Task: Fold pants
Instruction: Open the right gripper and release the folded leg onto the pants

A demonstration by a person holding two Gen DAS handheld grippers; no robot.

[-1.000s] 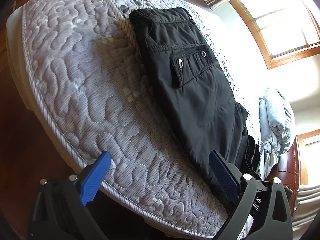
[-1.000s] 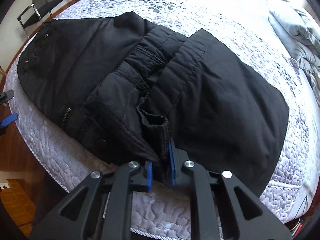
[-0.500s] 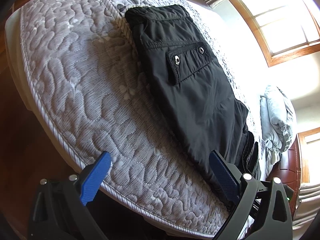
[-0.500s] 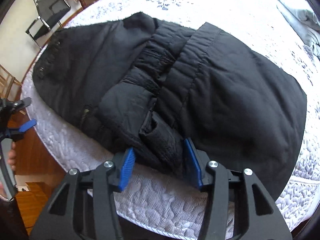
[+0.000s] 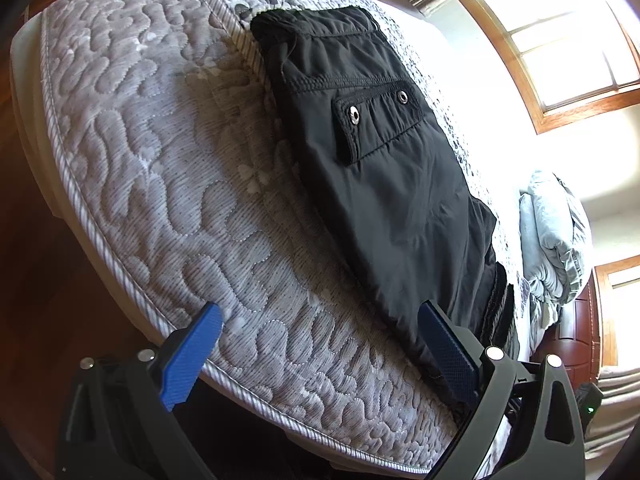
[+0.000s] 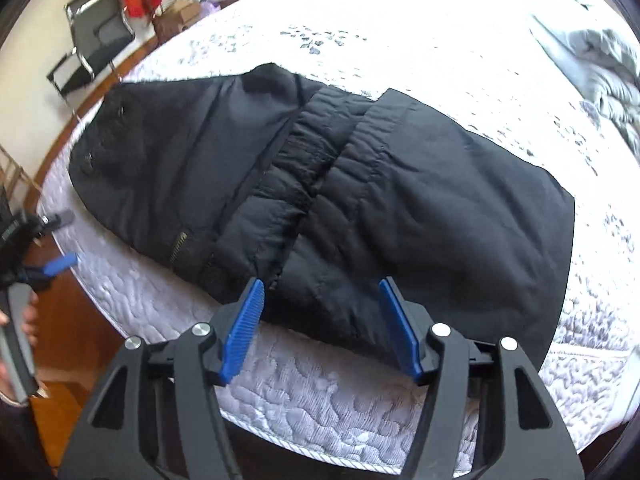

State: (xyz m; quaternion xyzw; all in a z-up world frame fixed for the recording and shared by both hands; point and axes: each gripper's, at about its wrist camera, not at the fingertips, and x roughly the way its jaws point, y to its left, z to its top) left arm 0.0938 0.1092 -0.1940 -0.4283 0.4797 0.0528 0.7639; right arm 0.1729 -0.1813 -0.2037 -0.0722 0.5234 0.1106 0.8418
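Two tongs, left tongs [image 5: 320,320] and right tongs [image 6: 320,292], spread; one pants [image 6: 320,184].

Your left gripper [image 5: 320,334] sits at 6 o'clock, jaws spread wide, holding nothing. Your right gripper [image 6: 322,308]: same, 6 o'clock, jaws wide apart.

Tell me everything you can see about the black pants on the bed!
The pants are black, of a smooth, slightly shiny cloth. They lie folded on the quilted grey mattress, near its edge. A gathered stretchy waistband runs across the middle, and a brass zipper shows near the front edge. A pocket flap with two metal snaps faces up at one end. Both the left tongs and the right tongs are open and hold nothing.
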